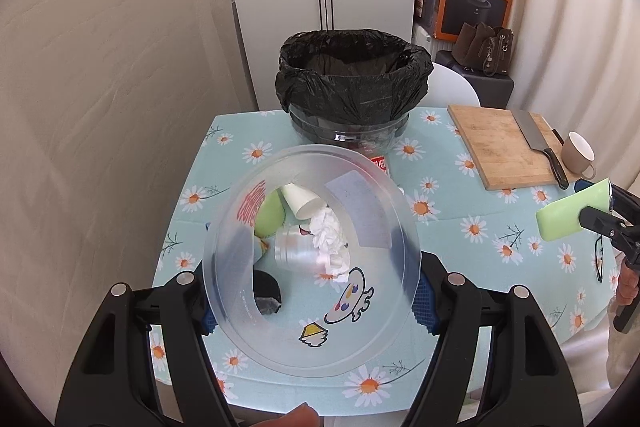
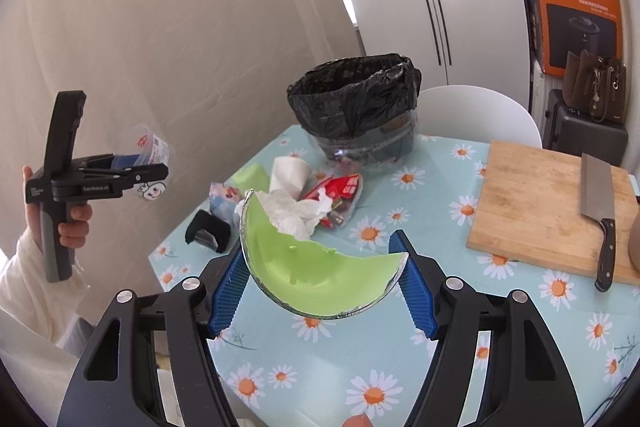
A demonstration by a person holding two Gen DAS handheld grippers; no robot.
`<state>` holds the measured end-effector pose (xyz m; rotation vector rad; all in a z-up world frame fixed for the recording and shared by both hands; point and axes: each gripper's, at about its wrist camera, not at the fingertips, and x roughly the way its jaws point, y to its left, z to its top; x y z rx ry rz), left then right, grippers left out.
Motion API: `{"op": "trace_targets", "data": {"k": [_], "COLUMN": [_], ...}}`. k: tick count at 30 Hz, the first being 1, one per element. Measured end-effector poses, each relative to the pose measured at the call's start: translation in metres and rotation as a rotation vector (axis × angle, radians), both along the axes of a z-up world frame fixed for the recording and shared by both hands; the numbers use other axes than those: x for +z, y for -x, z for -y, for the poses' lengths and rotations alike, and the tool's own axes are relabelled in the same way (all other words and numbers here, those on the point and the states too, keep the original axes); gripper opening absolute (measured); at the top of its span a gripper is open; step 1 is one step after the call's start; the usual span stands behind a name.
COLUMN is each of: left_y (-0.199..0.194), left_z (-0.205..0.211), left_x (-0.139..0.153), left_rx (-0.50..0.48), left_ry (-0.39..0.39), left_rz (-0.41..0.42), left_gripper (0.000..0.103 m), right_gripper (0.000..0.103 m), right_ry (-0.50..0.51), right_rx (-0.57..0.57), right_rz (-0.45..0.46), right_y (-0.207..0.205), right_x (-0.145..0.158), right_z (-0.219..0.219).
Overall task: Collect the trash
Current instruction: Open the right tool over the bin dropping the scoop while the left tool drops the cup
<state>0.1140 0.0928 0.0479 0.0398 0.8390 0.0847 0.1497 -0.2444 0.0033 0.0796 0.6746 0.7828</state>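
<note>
Above the daisy tablecloth [image 2: 400, 379], L gripper [image 1: 312, 303] clamps a clear plastic cup [image 1: 312, 259]; R gripper [image 2: 320, 287] pinches a green bowl shard [image 2: 320, 279] between blue pads [image 2: 226, 291]. Remaining trash pile [image 2: 304, 203] lies on cloth just before black-lined bin [image 2: 356, 103]. Cleaver [image 2: 598, 211] rests on cutting board [image 2: 532, 207].

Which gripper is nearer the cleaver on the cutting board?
Right. The right gripper, holding the green piece, hovers just beside the cleaver; the left gripper, holding the clear cup, is across the table.

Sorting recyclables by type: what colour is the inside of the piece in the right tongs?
Light green inside, with a silvery edge; clearest in the right wrist view.
</note>
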Motion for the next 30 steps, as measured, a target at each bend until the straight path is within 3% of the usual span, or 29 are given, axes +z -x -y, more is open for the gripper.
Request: {"op": "trace_targets", "data": {"k": [15,22,30], "left_y": [-0.109,-0.162,-0.233], "left_z": [-0.03,-0.043,-0.054], "left_x": [0.012,0.021,0.009], "left_rx": [-0.126,-0.176,-0.243], "left_ry": [0.046,0.05,0.066], "left_rz": [0.01,0.025,0.009], "left_gripper": [0.071,0.071,0.071], "right_gripper": [0.064,0.064,0.064], "right_ry": [0.034,0.063,0.094], "right_rx": [-0.077,-0.074,-0.089], "right_rz": [0.092,0.124,0.132], "right_y": [-0.071,-0.12,-0.178], "right_x": [0.062,0.078,0.089], "right_z": [-0.04,-0.076,-0.111]}}
